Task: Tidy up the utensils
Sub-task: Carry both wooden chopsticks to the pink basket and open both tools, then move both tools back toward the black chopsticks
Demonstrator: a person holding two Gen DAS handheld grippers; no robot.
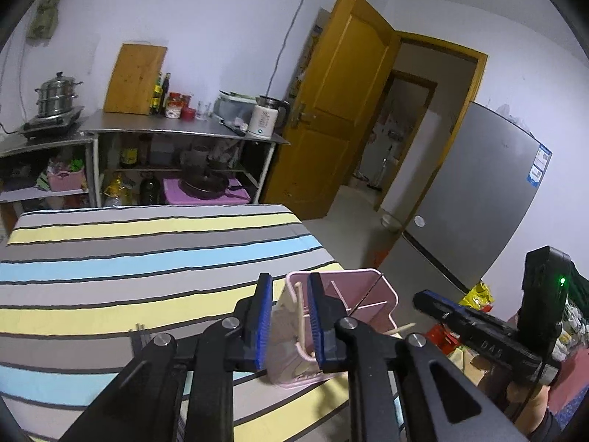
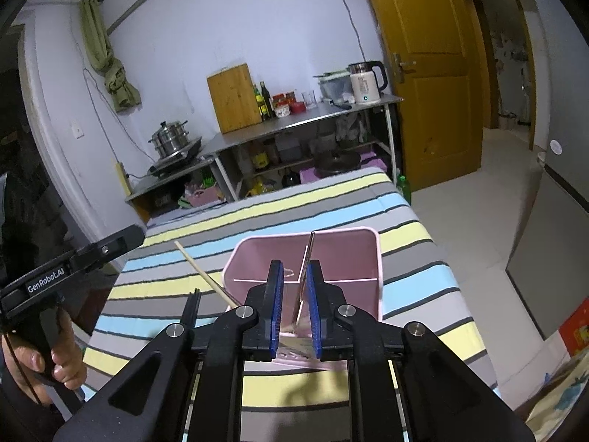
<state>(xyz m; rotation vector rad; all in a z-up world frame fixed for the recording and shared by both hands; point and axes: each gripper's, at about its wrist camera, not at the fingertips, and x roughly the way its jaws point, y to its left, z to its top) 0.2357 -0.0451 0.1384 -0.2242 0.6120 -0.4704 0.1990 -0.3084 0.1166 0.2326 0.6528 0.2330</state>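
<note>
A pink divided utensil holder (image 2: pixel 342 254) stands on the striped table; it also shows in the left wrist view (image 1: pixel 371 294). My left gripper (image 1: pixel 290 318) is shut on the holder's near wall (image 1: pixel 283 353), with a wooden chopstick (image 1: pixel 301 316) standing between the pads. My right gripper (image 2: pixel 294 305) is over the holder and shut on a thin metal utensil (image 2: pixel 307 261) that points up and into the holder. Another wooden chopstick (image 2: pixel 206 274) leans out of the holder to the left.
The striped tablecloth (image 1: pixel 147 258) covers the table. Behind it stand steel shelves (image 1: pixel 176 129) with a steamer pot (image 1: pixel 57 94), cutting board, bottles and kettle. A yellow door (image 1: pixel 342 110) and a grey fridge (image 1: pixel 478 199) are to the right.
</note>
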